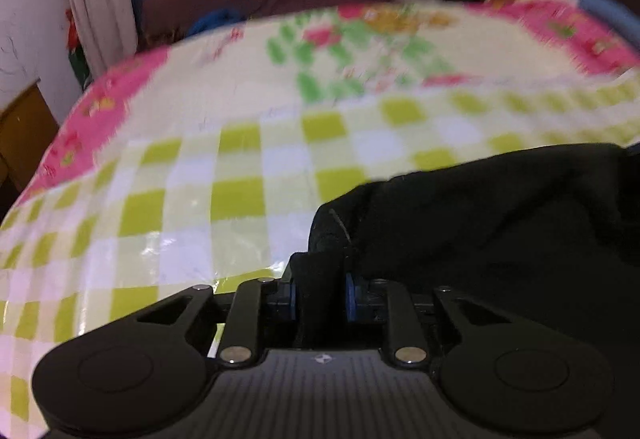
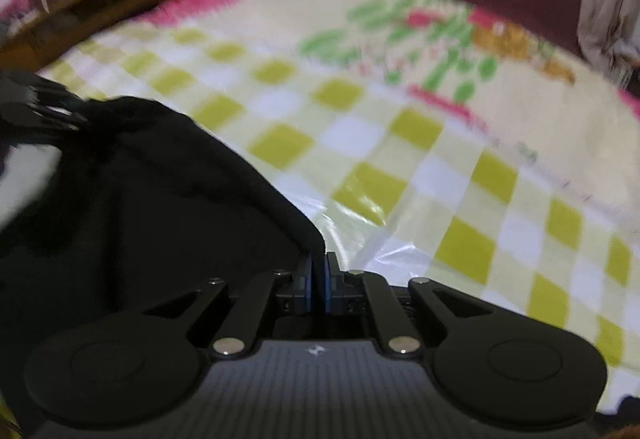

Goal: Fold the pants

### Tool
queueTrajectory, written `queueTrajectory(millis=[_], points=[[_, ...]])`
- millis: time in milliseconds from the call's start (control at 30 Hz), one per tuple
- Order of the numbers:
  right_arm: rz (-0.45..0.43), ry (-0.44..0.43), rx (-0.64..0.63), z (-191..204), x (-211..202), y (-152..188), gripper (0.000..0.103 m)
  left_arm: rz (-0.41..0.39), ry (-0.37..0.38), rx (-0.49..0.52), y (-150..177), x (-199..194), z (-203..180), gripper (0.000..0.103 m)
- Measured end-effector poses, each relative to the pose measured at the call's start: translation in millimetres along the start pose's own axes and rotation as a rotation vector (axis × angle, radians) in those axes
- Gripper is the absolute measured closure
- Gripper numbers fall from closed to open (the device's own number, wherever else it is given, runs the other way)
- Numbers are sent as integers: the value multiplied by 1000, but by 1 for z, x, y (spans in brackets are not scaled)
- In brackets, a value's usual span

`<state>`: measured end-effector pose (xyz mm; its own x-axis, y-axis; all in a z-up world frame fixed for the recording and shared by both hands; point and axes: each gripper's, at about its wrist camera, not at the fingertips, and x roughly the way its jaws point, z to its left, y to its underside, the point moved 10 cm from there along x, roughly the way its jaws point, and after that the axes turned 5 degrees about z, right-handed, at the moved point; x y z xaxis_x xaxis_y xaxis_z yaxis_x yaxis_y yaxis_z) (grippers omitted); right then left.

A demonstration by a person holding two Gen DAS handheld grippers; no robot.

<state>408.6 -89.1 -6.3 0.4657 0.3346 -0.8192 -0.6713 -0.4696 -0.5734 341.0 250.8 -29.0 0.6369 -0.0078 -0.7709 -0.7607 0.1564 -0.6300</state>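
With my left claw (image 1: 320,293) and right claw (image 2: 319,289) each pinching an edge of the black pants (image 1: 480,223), I'm mid-fold; next I should carry both corners evenly across the checked cloth (image 1: 240,143).

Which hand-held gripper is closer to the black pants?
Neither: both grip them. The left hand-held gripper pinches a bunched edge of the black pants; the right hand-held gripper is clamped on another edge.

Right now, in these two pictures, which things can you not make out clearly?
- Left wrist view: most of the black pants run off the right edge; their shape is hidden.
- Left gripper: bunched cloth covers what lies between its pads.
- Right wrist view: pants too dark to show folds.
- Both views: tablecloth print blurred by motion.
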Motion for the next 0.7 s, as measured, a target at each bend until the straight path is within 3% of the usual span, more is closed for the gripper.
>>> queueTrajectory(millis=[100,200,300,400,467,600,700], points=[[-59,-21,-9,28,-66,32,97,-88,52,8,26,-69,-12,67],[-45,-28,-34,64,-102,89,97,-105,84,1,79,-121,-24,67],[59,-68,-11,101,-90,160,97,-43,93,-32,140,-135,-34,64],[157,-57,8,122,-50,211,96,50,88,-58,190,-118,-44,63],[170,-13,-5,128,-34,221,95,76,65,-57,205,-107,-48,60],[146,73,-123,140,-35,211,92,46,49,-82,201,-107,-46,55],[98,75,-171,151,-43,193,83,13,43,-91,200,-111,-40,51]])
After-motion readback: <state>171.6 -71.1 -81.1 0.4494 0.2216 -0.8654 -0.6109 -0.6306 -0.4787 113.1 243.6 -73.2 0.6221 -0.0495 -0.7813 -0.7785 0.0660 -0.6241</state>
